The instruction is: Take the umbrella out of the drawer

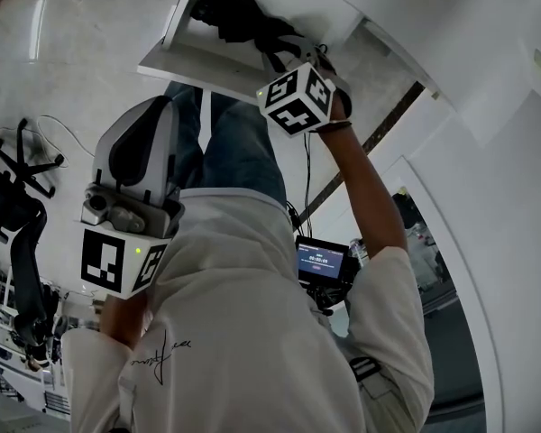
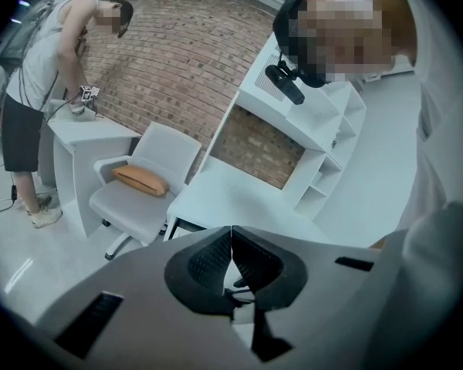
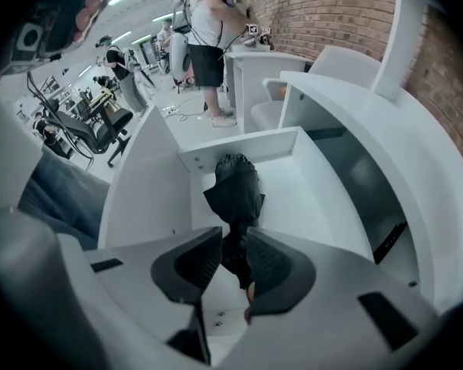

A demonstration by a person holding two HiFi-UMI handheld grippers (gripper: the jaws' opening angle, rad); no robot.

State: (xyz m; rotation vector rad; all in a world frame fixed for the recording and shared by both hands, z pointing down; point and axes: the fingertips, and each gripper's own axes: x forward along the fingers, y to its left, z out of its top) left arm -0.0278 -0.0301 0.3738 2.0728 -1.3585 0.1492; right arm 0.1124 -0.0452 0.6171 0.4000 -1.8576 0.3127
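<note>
A black folded umbrella (image 3: 235,191) lies lengthwise in the open white drawer (image 3: 139,199). My right gripper (image 3: 233,257) points steeply down into the drawer, its jaws apart and astride the umbrella's near end, with bare drawer floor showing below it. In the head view the right gripper (image 1: 252,30) reaches into the drawer (image 1: 189,66), with the dark umbrella (image 1: 225,12) bunched just past it. My left gripper (image 1: 153,106) hangs away from the drawer beside my leg. Its pads meet at the tips in the left gripper view, and the left gripper (image 2: 231,233) holds nothing.
The drawer belongs to a white desk (image 3: 347,122) against a brick wall. A white chair with an orange cushion (image 2: 141,179) stands by another white desk (image 2: 231,199). Another person (image 2: 38,75) stands at a side table; black office chairs (image 3: 77,129) stand further off.
</note>
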